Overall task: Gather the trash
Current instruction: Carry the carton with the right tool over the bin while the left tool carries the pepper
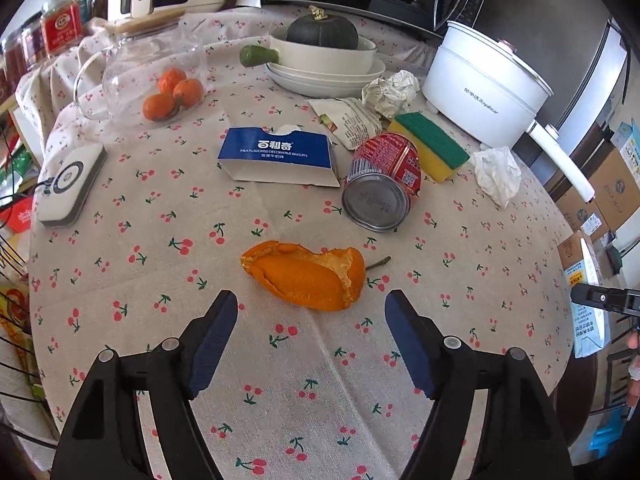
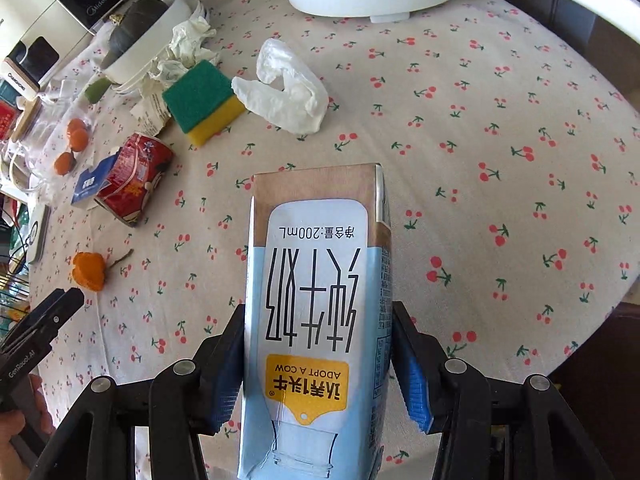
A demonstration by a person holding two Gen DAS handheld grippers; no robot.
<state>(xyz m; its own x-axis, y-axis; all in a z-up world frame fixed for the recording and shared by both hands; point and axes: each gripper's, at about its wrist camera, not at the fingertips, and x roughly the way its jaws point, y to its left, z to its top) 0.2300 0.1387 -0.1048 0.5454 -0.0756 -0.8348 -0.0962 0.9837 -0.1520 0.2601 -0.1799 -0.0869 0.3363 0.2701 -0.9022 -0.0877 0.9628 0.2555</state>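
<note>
A: We have the right hand-held gripper (image 2: 318,364) clamped on the milk carton (image 2: 316,300), one blue pad pressed to each side, the print upside down to us. The carton is lifted off the table (image 2: 500,128), out over the cherry-print cloth.

B: And our left hand-held gripper (image 1: 310,340) stands wide apart with nothing between its fingers. It hangs over the cloth just short of the orange peel (image 1: 306,276), which lies flat with a small twig beside it.

A: Beyond the peel we see the dented red can (image 1: 382,182) on its side, and left of it the torn blue biscuit box (image 1: 278,156). The green-and-yellow sponge (image 1: 432,146) sits just right of the can.

B: A crumpled tissue (image 1: 498,174) lies near the white electric pot (image 1: 486,88). Another crumpled wad of paper (image 1: 390,92) sits beside the stacked white dishes (image 1: 324,68) with the dark squash (image 1: 322,32) in them.

A: There is an empty snack wrapper (image 1: 352,122) between the wad and the can, possibly foil; we can't read it well.

B: Three tangerines (image 1: 172,94) sit behind the glass jug (image 1: 136,64) at the far left.
</note>
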